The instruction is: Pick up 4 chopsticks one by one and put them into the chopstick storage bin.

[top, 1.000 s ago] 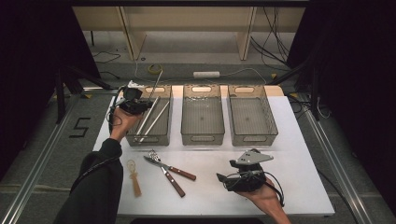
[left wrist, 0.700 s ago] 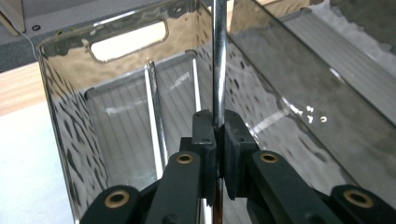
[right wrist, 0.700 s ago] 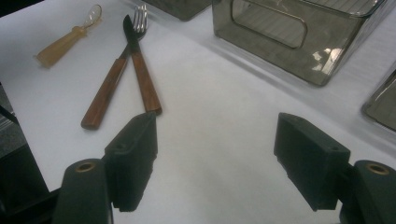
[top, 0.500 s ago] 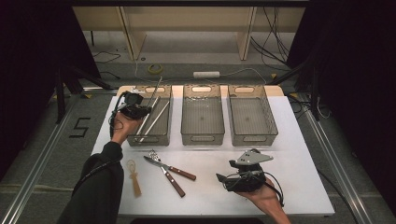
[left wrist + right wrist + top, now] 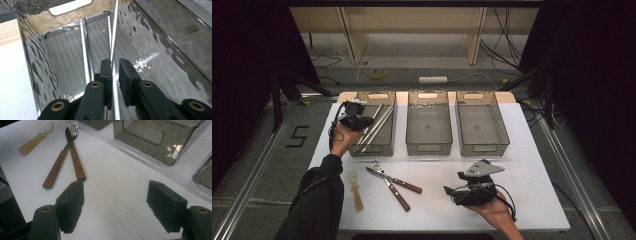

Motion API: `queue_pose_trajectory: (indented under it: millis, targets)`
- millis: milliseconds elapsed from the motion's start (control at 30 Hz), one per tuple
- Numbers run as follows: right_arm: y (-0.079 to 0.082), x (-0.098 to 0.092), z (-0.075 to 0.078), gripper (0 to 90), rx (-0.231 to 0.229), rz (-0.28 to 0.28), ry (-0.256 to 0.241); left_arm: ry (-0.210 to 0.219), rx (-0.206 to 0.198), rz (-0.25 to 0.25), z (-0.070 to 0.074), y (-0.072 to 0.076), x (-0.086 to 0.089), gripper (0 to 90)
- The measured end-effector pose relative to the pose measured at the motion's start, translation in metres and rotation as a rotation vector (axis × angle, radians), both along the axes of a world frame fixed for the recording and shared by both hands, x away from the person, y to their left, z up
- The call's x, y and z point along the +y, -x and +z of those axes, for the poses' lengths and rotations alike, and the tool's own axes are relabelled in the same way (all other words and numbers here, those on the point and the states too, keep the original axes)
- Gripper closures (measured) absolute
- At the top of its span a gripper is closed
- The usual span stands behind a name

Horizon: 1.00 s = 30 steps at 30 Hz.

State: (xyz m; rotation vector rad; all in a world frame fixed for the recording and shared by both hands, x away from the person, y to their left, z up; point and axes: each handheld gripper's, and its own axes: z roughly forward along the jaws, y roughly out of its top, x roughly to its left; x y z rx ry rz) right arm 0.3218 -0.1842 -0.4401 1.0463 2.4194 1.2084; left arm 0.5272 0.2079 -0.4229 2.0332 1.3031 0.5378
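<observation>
My left gripper [image 5: 363, 121] reaches over the left edge of the left clear bin [image 5: 372, 149]. In the left gripper view it [image 5: 115, 62] is shut on a thin metal rod [image 5: 113, 32] that slants up out of the bin. Two more metal rods [image 5: 85, 55] lie on the bin's floor. My right gripper [image 5: 451, 192] hovers low over the front right of the white table [image 5: 532, 150]. Its jaws [image 5: 115, 195] stand wide open with nothing between them, pointing at a wood-handled knife [image 5: 76, 165] and fork [image 5: 56, 170].
The knife and fork pair [image 5: 389, 181] lies crossed at the front middle, with an amber plastic spoon [image 5: 356, 192] to its left. The middle bin [image 5: 428, 145] and right bin [image 5: 482, 146] hold nothing. A handled bin wall [image 5: 142, 135] stands close ahead of the right gripper.
My left gripper has drawn slightly nearer along the left bin's edge, still shut on the rod. The right gripper has hardly moved.
</observation>
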Motion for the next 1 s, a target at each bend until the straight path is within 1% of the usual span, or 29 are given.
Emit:
queue_pose_trajectory:
  millis: [100, 167, 233, 267, 300, 367, 400, 433, 533, 567, 633, 667, 733, 767, 833, 900, 967, 1000]
  targets:
    - [0.0, 0.0, 0.0, 31.2, -0.002, 0.0, 0.001, 0.012, -0.009, 0.023, 0.004, 0.005, 0.0, 72.4]
    - [0.0, -0.001, 0.0, 31.2, -0.003, -0.002, 0.0, 0.017, -0.014, 0.033, 0.007, 0.01, 0.001, 67.5]
    - [0.0, -0.001, 0.001, 31.2, -0.002, -0.007, -0.006, 0.035, -0.016, 0.038, 0.012, 0.018, 0.002, 63.6]
    - [0.0, -0.001, 0.001, 31.2, -0.002, -0.007, -0.006, 0.051, -0.018, 0.052, 0.014, 0.022, 0.003, 61.6]
    - [0.0, -0.002, 0.001, 31.2, -0.001, -0.006, -0.002, 0.056, -0.014, 0.05, 0.016, 0.026, 0.003, 60.6]
    - [0.001, -0.002, 0.001, 31.2, -0.001, -0.008, -0.004, 0.052, -0.01, 0.05, 0.02, 0.034, 0.001, 56.9]
    - [0.001, -0.002, 0.001, 31.2, -0.005, -0.007, -0.004, 0.048, -0.002, 0.044, 0.021, 0.038, 0.001, 55.3]
    - [0.001, -0.001, 0.001, 31.2, -0.004, -0.008, -0.005, 0.052, 0.005, 0.035, 0.022, 0.041, 0.0, 53.3]
    - [0.001, -0.001, 0.001, 31.2, -0.003, -0.009, 0.0, 0.066, 0.02, 0.037, 0.024, 0.051, 0.0, 48.5]
    - [0.001, -0.001, 0.001, 31.2, -0.005, -0.011, -0.004, 0.066, 0.021, 0.037, 0.025, 0.054, -0.001, 46.6]
    - [0.001, -0.002, 0.002, 31.2, -0.006, -0.012, -0.004, 0.047, 0.03, 0.023, 0.027, 0.06, -0.002, 43.5]
    - [0.001, -0.002, 0.001, 31.2, -0.005, -0.013, -0.001, 0.041, 0.03, 0.025, 0.028, 0.063, -0.003, 41.8]
    - [0.001, -0.002, 0.001, 31.2, -0.003, -0.015, 0.001, 0.045, 0.025, 0.027, 0.03, 0.071, -0.003, 40.2]
    - [0.001, -0.002, 0.002, 31.2, -0.005, -0.015, 0.0, 0.035, 0.033, 0.017, 0.03, 0.075, -0.004, 39.2]
    - [0.001, -0.002, 0.002, 31.2, -0.006, -0.016, -0.001, 0.016, 0.037, 0.028, 0.028, 0.083, -0.004, 36.7]
    - [0.002, -0.002, 0.002, 31.2, -0.006, -0.019, 0.005, 0.02, 0.048, 0.041, 0.025, 0.093, -0.004, 36.0]
    - [0.002, -0.003, 0.003, 31.2, -0.008, -0.018, 0.002, 0.006, 0.062, 0.039, 0.022, 0.101, -0.005, 34.5]
    - [0.002, -0.003, 0.003, 31.2, -0.009, -0.017, 0.001, 0.005, 0.061, 0.051, 0.021, 0.105, -0.004, 34.0]
